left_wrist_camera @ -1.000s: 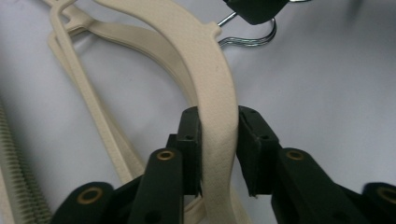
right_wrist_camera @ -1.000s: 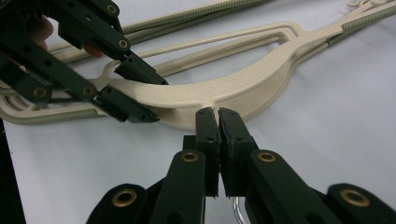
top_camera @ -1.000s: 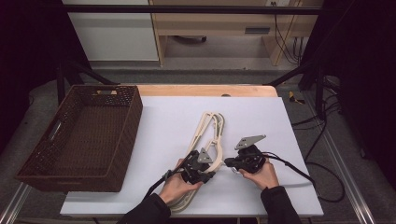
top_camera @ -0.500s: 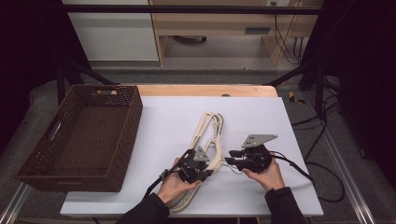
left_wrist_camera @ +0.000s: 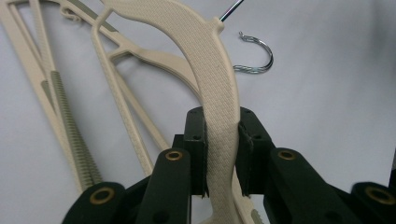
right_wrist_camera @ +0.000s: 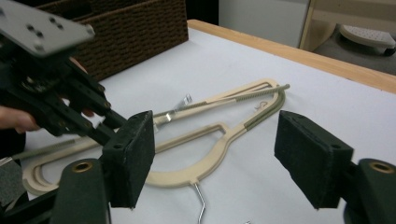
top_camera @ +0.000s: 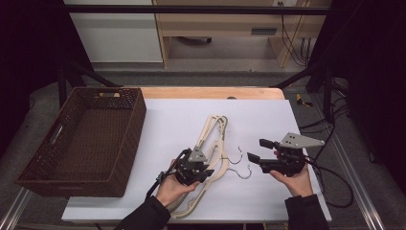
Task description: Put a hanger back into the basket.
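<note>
The cream hanger [left_wrist_camera: 212, 70] on the table [top_camera: 182, 115] is pinched at its shoulder in my left tool [top_camera: 194, 168], while my right tool [top_camera: 262, 152], jaws wide and empty, has swung away rightward, so I judge the left alone carries it toward the basket [top_camera: 119, 143].

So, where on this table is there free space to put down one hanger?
Bare table lies between the basket and the hangers, and also beyond the right gripper toward the far right corner. The near middle is crowded: the left gripper clamps a hanger there, and metal hooks lie between the grippers.
</note>
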`<control>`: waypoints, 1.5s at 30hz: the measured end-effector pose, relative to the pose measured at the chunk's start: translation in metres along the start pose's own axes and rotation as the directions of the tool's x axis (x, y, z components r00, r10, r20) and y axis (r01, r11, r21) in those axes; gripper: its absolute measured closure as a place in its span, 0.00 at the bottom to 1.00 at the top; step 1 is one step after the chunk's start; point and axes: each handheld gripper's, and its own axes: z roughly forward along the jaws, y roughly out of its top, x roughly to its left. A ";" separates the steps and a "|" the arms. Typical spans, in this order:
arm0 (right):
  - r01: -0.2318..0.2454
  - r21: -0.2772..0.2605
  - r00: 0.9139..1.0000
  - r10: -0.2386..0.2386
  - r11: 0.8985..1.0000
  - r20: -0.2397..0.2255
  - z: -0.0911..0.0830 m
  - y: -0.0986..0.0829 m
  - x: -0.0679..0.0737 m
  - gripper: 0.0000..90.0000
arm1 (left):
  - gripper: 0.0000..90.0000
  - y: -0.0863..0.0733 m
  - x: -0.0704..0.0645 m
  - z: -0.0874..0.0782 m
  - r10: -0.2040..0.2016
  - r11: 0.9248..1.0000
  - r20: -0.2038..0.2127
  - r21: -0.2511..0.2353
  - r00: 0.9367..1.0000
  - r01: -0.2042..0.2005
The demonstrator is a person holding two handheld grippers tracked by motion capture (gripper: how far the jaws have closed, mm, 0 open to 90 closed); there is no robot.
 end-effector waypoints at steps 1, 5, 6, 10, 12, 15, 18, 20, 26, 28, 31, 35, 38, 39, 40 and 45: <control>0.001 0.011 1.000 -0.001 1.000 0.000 0.002 -0.002 0.000 0.29 | 0.85 0.000 0.001 -0.002 -0.007 1.000 -0.002 -0.012 1.000 0.007; 0.015 0.055 1.000 -0.015 0.998 -0.009 0.014 -0.008 0.001 0.27 | 0.86 0.000 0.006 -0.010 -0.021 0.999 -0.006 -0.030 1.000 0.021; 0.019 0.068 1.000 -0.018 0.997 -0.014 0.018 -0.010 0.003 0.27 | 0.86 0.000 0.007 -0.012 -0.024 0.999 -0.008 -0.035 1.000 0.024; 0.031 0.098 0.999 -0.027 0.995 -0.043 0.036 -0.014 0.010 0.30 | 0.86 0.000 0.010 -0.016 -0.031 0.999 -0.016 -0.043 0.999 0.030; 0.030 0.094 0.998 -0.024 0.995 -0.058 0.044 -0.015 0.015 0.32 | 0.87 0.000 0.010 -0.018 -0.035 0.998 -0.022 -0.050 0.999 0.033; 0.034 0.086 0.997 -0.028 0.996 -0.069 0.054 -0.015 0.023 0.37 | 0.87 0.000 0.011 -0.019 -0.038 0.998 -0.025 -0.052 0.999 0.037; 0.040 0.065 0.995 -0.034 0.997 -0.096 0.064 -0.010 0.031 0.45 | 0.87 -0.002 0.010 -0.019 -0.034 0.998 -0.027 -0.045 0.999 0.033; 0.053 0.051 0.992 -0.047 0.997 -0.115 0.070 -0.006 0.038 0.50 | 0.87 -0.002 0.010 -0.019 -0.030 0.999 -0.030 -0.041 0.999 0.029; 0.072 0.033 0.987 -0.066 0.997 -0.145 0.086 0.000 0.048 0.73 | 0.87 -0.003 0.010 -0.021 -0.030 0.999 -0.035 -0.044 0.999 0.028; 0.073 0.031 0.986 -0.068 0.997 -0.150 0.088 0.001 0.049 0.81 | 0.87 -0.003 0.010 -0.021 -0.028 0.999 -0.036 -0.043 0.999 0.027; 0.068 0.029 0.987 -0.063 0.997 -0.151 0.090 0.000 0.048 0.89 | 0.87 -0.003 0.009 -0.020 -0.027 0.999 -0.035 -0.040 0.999 0.026; 0.066 0.030 0.989 -0.061 0.997 -0.138 0.092 0.000 0.047 0.98 | 0.87 -0.004 0.007 -0.019 -0.022 0.999 -0.039 -0.034 0.999 0.021; 0.062 0.029 0.989 -0.057 0.998 -0.137 0.093 0.000 0.047 0.98 | 0.87 -0.004 0.007 -0.020 -0.024 0.999 -0.038 -0.035 0.999 0.023; 0.057 0.029 0.989 -0.052 0.998 -0.136 0.093 0.000 0.048 0.98 | 0.86 -0.004 0.007 -0.020 -0.022 0.999 -0.039 -0.033 0.999 0.020; 0.053 0.028 0.990 -0.049 0.998 -0.133 0.093 0.000 0.048 0.98 | 0.86 -0.004 0.007 -0.020 -0.022 0.999 -0.039 -0.033 0.999 0.020; 0.043 0.024 0.991 -0.040 0.999 -0.129 0.093 0.001 0.050 0.98 | 0.71 0.001 0.003 -0.021 -0.004 0.999 -0.080 -0.049 0.997 0.000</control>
